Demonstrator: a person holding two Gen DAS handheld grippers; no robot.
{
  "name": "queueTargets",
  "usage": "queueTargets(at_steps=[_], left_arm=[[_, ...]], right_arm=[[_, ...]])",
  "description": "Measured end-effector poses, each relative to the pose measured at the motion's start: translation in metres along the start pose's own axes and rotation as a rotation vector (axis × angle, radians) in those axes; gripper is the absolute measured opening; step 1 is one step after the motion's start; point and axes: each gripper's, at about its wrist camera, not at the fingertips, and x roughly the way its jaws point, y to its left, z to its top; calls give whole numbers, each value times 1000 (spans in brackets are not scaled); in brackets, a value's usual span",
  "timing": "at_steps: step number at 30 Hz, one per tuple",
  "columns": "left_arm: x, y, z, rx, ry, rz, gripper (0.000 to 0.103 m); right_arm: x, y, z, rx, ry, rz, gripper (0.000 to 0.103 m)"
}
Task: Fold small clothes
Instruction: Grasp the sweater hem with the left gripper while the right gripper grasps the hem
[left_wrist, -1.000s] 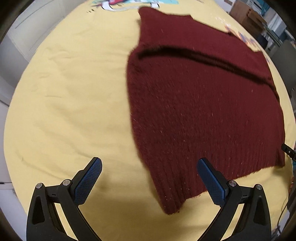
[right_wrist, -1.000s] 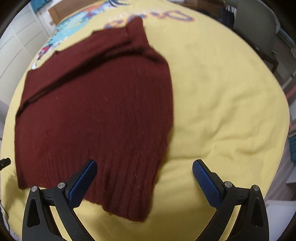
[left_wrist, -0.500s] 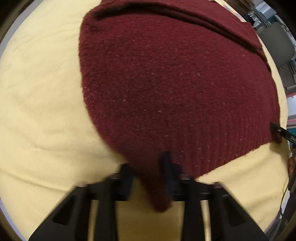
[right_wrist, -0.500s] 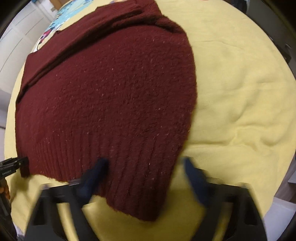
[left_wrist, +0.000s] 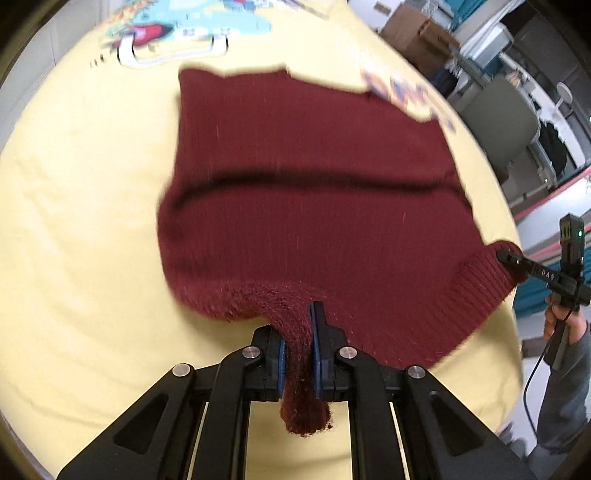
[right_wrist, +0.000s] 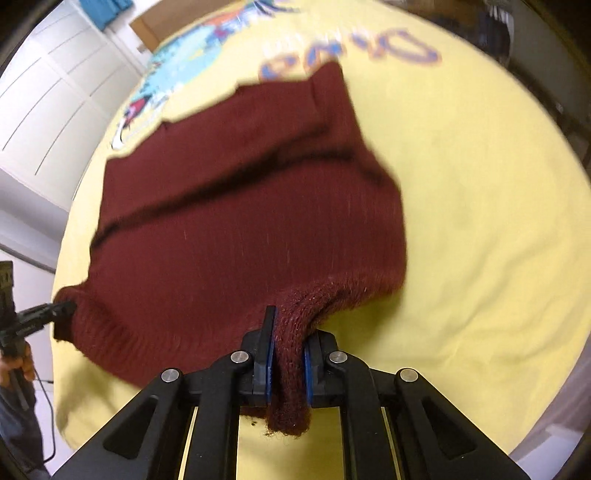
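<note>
Nearest to me, my left gripper has its blue pads clamped on the near left corner of the dark red ribbed knit sweater, a tuft of hem hanging below the fingers. My right gripper is pinched the same way on the near right corner, wool bunched between the pads and dangling under them. In the left wrist view I can see the right gripper's black tip at the far right corner of the hem, with the person's hand on its handle beyond the edge. Between the two grips the ribbed hem is lifted off the yellow printed bedsheet, while the rest of the sweater lies spread on it, with a dark crease running left to right across the middle. Bare yellow sheet lies open to the left of the sweater and, in the right wrist view, broadly to its right. Farther off, the sweater's far edge meets the sheet's blue cartoon print and blue lettering. Past the far right edge stand a grey chair and cardboard boxes; white panelled doors stand far left.
</note>
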Motion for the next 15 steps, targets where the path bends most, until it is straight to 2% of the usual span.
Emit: queueTargets(at_steps=[3,6,12,15], left_arm=[[-18,2,21,-5,-66,7,9],[-33,8,38,-24,-124,6,9],[-35,20,107,-52,-208,49,9],[-27,32,126,-98,-235,70,9]], right_arm=[[-13,4,27,-13,-52,14,11],[-20,14,60,-46,-106,-12,11],[-26,32,114,-47,-205,-10,11],[-23,40,146,-53,-239,-39,11]])
